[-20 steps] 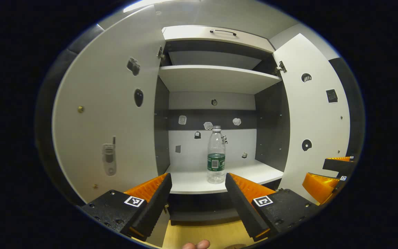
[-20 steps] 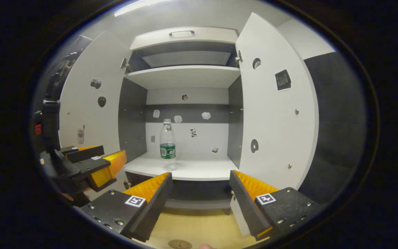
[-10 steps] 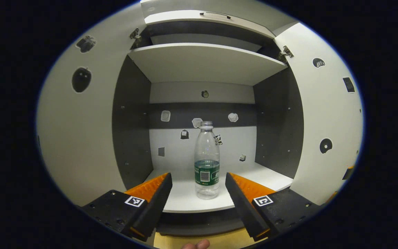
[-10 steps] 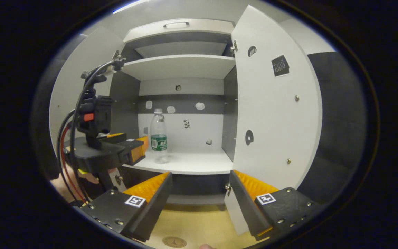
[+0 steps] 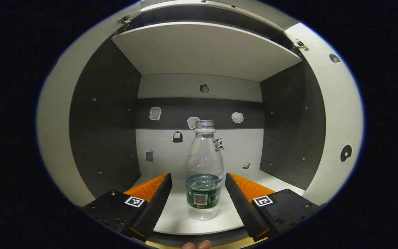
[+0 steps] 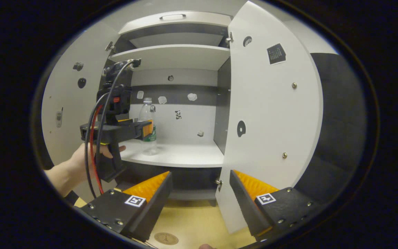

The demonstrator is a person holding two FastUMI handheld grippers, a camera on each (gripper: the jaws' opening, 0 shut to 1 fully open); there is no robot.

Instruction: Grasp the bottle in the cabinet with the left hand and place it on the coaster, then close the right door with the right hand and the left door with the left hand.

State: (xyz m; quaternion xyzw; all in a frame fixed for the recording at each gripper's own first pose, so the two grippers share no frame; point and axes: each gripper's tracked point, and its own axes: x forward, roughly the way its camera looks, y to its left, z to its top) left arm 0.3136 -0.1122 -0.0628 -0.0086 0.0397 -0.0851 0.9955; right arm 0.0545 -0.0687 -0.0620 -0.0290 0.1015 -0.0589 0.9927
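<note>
Clear plastic water bottle [image 5: 204,173] stands upright between your left gripper's [image 5: 198,186] spread jaws, untouched; your right gripper [image 6: 199,185] gapes empty.

Left gripper view: close in, level w/ lower shelf [image 5: 199,221], facing cabinet back. Right gripper view: farther back, right of centre, facing cabinet [image 6: 178,55]. Both share shelf, bottle [image 5: 204,173].

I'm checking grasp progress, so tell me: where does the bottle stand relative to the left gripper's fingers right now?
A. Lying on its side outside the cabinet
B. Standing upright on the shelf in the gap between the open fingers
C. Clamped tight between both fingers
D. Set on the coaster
B: in the left gripper view the bottle stands upright on the cabinet shelf, between the left gripper's spread fingers, unclamped.
</note>
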